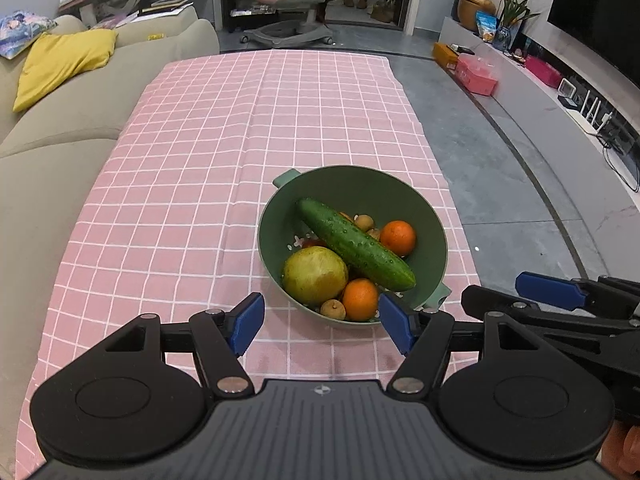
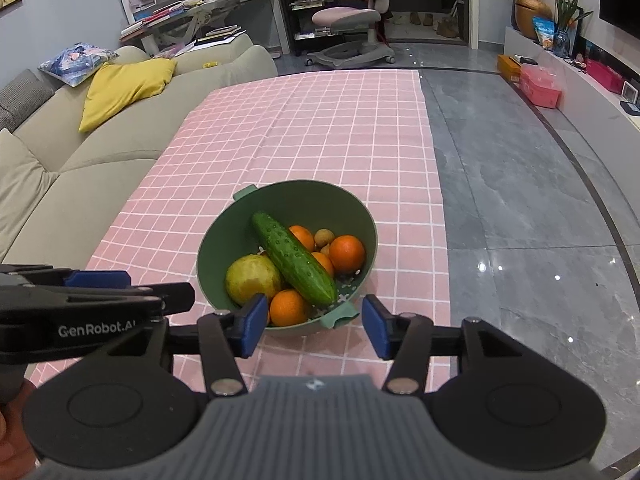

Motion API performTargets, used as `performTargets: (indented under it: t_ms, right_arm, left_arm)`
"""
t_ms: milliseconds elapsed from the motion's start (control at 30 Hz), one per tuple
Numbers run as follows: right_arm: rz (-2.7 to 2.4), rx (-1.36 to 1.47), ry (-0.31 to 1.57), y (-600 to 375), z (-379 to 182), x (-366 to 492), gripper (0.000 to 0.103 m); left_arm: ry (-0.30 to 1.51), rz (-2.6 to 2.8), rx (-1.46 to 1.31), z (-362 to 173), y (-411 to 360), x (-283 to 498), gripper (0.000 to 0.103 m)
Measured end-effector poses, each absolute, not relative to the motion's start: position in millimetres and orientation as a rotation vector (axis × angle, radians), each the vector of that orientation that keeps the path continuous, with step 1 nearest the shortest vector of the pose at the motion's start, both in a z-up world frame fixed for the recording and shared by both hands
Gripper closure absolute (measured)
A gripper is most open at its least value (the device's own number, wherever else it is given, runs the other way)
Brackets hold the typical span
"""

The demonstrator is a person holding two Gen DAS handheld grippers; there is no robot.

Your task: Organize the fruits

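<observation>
Fruits (image 1: 356, 248) in bowl (image 1: 360, 184) lie beyond open jaws.

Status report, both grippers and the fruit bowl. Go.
Left gripper open, empty, short of the bowl. Right gripper open, empty, same. Cucumber lies across the oranges and the pear. Nothing blocking the approach.

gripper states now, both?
Left gripper: open, empty, short of the round green plastic bowl.
Right gripper: open, empty.
</observation>
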State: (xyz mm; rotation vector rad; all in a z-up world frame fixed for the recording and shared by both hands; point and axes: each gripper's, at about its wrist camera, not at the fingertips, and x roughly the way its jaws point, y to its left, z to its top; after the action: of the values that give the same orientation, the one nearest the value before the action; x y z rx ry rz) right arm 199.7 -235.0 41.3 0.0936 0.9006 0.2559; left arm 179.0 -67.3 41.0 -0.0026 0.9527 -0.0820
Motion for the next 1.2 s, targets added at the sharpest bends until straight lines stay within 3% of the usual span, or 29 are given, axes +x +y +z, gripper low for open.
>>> performTargets:
  t_ms: [1200]
  right_arm:
    - [0.245, 0.101, 0.903, -234.8, 40.5, 199.7, 0.052]
  left_arm:
    - [0.942, -0.080, 0.020, 44.7, -67.7, 172.9, 0.020]
